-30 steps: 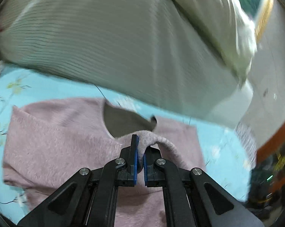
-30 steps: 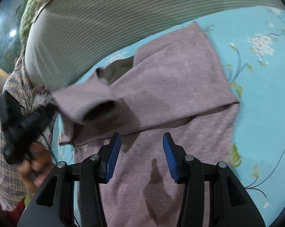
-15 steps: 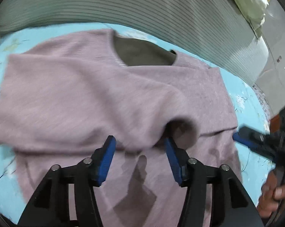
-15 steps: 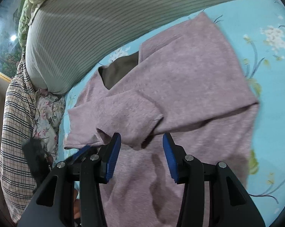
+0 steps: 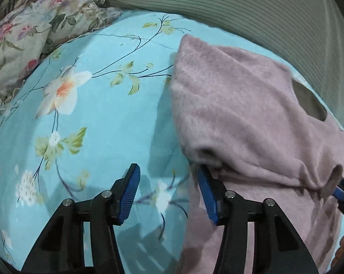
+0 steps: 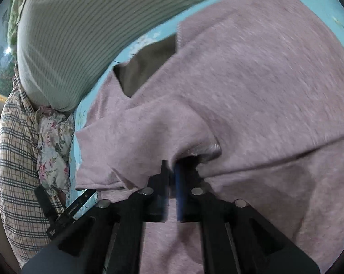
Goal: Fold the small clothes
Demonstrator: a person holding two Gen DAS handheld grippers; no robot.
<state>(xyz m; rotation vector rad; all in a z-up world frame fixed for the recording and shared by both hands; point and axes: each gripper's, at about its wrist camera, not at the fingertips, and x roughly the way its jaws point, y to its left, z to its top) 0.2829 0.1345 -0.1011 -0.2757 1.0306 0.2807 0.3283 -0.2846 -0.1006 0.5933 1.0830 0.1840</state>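
- Mauve fleecy sweater [image 5: 252, 118] lies on the turquoise floral sheet [image 5: 85, 118], neck opening toward the striped grey pillow [image 5: 252, 6], one sleeve already laid across the chest.
- Right gripper [image 6: 172, 175] has its jaws drawn together at the sleeve cuff [image 6: 201, 148]. Blur there; whether cloth is truly pinched between the pads I cannot tell.
- Left gripper [image 5: 167, 191] is about half open and narrowing, with only bare sheet between the jaws. Its right finger [image 5: 206, 194] sits just at the sweater's side edge.
- Risk: if the left closes where it stands, it likely bites sheet, or sheet and sweater together, and a lift would drag the bedding.
- Risk: a thin grip on the cuff could slip in plush fabric and spoil the sleeve fold.
- Hidden: the hem and lower body are cut off behind both grippers, and the far sleeve is not clearly seen.
- Floral cushion [image 5: 35, 29] sits well apart.
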